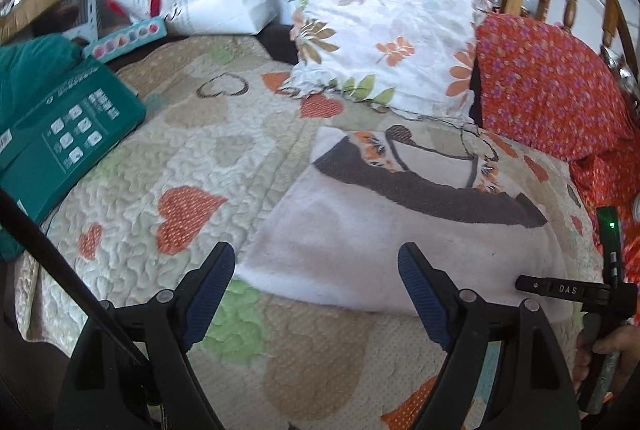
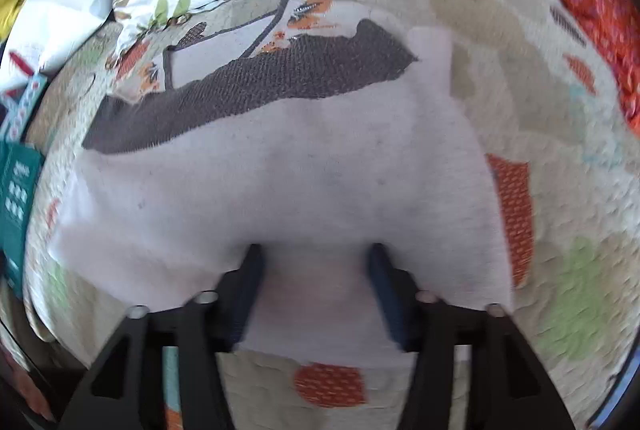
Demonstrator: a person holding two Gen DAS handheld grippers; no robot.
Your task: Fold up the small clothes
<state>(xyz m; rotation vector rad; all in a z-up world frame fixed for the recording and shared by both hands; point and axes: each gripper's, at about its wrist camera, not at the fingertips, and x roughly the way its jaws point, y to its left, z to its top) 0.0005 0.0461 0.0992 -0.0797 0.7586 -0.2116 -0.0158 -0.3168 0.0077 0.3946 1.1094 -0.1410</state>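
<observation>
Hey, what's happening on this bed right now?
A person is folding a small white garment with a dark band, using two handheld grippers. It lies flat on the heart-patterned quilt. The left gripper is open, off the cloth. The right gripper is open, the garment's near edge between its jaws.

Pale pinkish-white garment with dark grey-brown band, orange-flowered trim; quilt cream with orange, tan, green hearts; pillow white, floral orange-green; cloth red-orange, small purplish flowers, possibly; box teal.
</observation>
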